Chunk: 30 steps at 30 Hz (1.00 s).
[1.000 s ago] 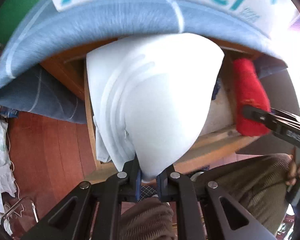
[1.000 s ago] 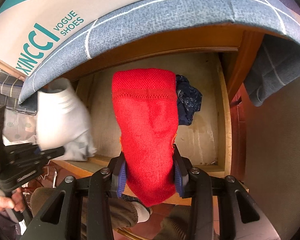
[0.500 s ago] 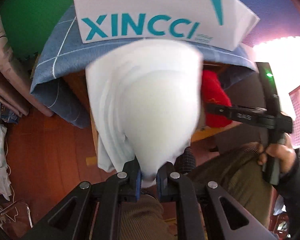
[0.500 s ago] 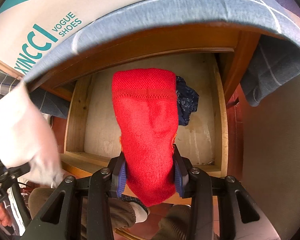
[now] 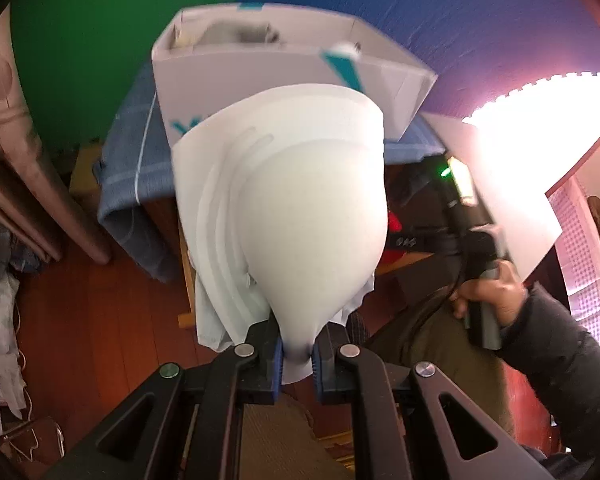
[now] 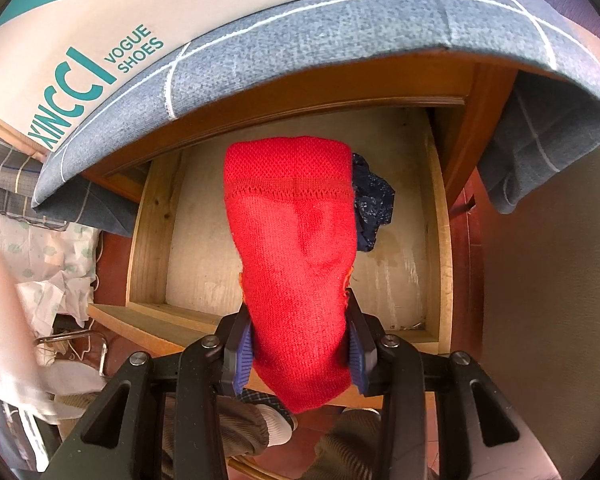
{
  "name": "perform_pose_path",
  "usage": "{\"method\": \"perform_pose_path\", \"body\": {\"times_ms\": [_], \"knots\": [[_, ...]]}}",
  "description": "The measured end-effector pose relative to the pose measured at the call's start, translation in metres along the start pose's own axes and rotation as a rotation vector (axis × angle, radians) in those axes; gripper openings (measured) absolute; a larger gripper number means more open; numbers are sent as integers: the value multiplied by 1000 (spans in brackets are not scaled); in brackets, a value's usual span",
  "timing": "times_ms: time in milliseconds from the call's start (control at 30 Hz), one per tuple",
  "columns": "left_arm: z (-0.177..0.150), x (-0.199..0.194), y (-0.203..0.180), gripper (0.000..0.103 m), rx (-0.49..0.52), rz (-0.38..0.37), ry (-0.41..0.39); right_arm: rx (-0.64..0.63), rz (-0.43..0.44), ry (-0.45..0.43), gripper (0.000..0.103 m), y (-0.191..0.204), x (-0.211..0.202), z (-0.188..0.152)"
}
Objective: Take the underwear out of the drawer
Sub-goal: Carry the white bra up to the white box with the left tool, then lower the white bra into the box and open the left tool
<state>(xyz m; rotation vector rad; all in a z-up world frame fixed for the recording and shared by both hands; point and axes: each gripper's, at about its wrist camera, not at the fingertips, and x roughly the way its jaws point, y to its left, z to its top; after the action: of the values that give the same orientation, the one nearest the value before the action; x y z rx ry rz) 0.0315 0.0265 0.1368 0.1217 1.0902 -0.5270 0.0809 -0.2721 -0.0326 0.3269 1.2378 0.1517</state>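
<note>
I am partway through emptying the drawer (image 6: 436,216). My left hand-held gripper (image 5: 296,354) is clenched on the bottom edge of a white undergarment (image 5: 296,216), which stands up ahead of its jaws, clear of the drawer and in front of the white shoe box (image 5: 284,68). My right hand-held gripper (image 6: 300,344) is clamped on a red knitted piece (image 6: 296,248), held over the open drawer rather than lying on its floor.

One item is left inside by my reckoning: a dark navy speckled garment (image 6: 370,208) crumpled beyond the red piece, just right of it, toward the drawer's back. Both grippers are full, so the next move, I judge, calls for setting one piece down somewhere outside the drawer before reaching for the navy one.

The white garment is smooth and thin, moulded into a rounded cup shape with ribbed curved bands along its left side; it should hold its form. The red piece is a coarse, stretchy knit with a ribbed band across its upper part. The drawer is pale raw wood with a scuffed base, under a surface draped in blue-grey cloth (image 6: 340,40) with white lines.
</note>
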Motion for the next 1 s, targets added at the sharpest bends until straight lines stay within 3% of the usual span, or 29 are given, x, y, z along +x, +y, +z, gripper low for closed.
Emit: {"method": "perform_pose_path", "body": {"times_ms": [233, 567, 767, 1000], "knots": [[35, -61, 1, 11, 17, 32, -152, -7, -4, -3, 36, 1, -2, 0], [128, -141, -11, 11, 76, 144, -370, -18, -17, -4, 36, 5, -2, 1], [175, -143, -19, 11, 85, 202, -438, -19, -17, -5, 36, 7, -1, 0], [220, -83, -20, 11, 81, 253, -399, -11, -8, -2, 36, 4, 0, 0]]}}
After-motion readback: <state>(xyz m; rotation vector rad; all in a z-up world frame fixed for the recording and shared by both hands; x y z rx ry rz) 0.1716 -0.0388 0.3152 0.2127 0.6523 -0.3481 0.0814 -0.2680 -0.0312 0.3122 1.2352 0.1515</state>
